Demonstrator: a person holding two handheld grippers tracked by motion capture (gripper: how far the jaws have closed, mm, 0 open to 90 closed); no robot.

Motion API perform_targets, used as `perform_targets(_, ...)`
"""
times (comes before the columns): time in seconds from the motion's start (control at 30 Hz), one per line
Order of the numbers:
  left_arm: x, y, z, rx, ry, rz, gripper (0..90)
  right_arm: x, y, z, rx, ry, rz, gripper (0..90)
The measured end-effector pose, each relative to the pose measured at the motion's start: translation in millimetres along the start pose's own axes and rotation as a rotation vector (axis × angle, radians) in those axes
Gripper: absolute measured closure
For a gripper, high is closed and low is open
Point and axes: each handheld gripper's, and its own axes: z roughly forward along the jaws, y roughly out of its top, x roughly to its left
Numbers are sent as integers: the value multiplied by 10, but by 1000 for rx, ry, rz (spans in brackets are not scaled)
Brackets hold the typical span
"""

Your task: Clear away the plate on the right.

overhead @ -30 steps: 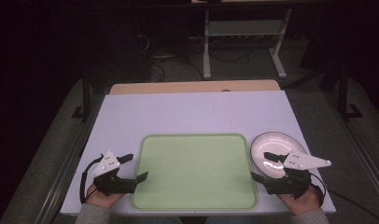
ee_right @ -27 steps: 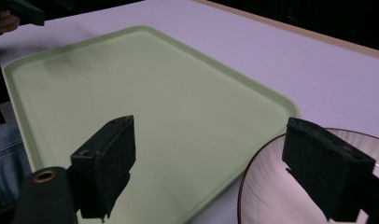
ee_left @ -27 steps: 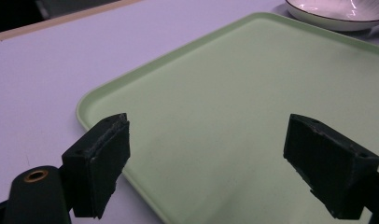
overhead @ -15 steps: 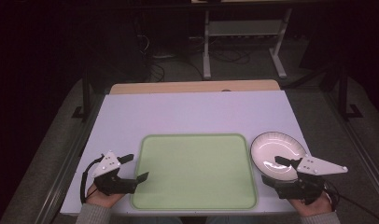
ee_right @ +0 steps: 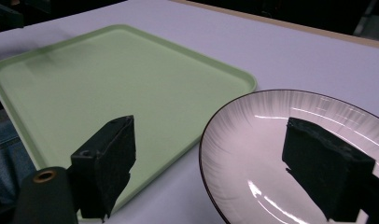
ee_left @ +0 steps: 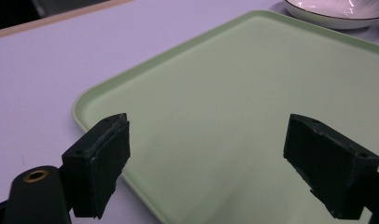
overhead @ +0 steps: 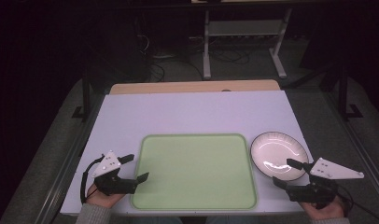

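A pale green tray (overhead: 197,172) lies empty at the front middle of the white table. Touching its right rim sits a white plate (overhead: 277,155) with a dark edge, also empty. My left gripper (overhead: 136,168) rests open at the tray's front left corner, its jaws spread over the tray's rim (ee_left: 99,93) with nothing between them. My right gripper (overhead: 283,172) is open at the plate's front right edge. In the right gripper view one jaw hangs over the plate (ee_right: 271,140) and the other over the tray's corner (ee_right: 108,84). The plate (ee_left: 337,9) lies far beyond the left gripper.
The white table top (overhead: 192,114) stretches bare behind the tray, ending in a wooden strip (overhead: 192,87) at the back. A metal stand (overhead: 243,37) and cables are on the dark floor beyond. A person's hands hold both grippers at the front edge.
My right gripper has moved to the right and slightly toward the front edge, off the plate's front. The left gripper, tray and plate have stayed put.
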Motion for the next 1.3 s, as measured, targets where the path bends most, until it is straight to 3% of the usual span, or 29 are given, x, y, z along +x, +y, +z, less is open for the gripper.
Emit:
perform_targets(0.93, -3, -2, 11, 2, -4, -1, 143, -241, -125, -157, 26, -79, 48, 166)
perform_targets(1.3, -1, -1, 11, 3, 1, -1, 143, -507, -193, -273, 57, -142, 92, 167)
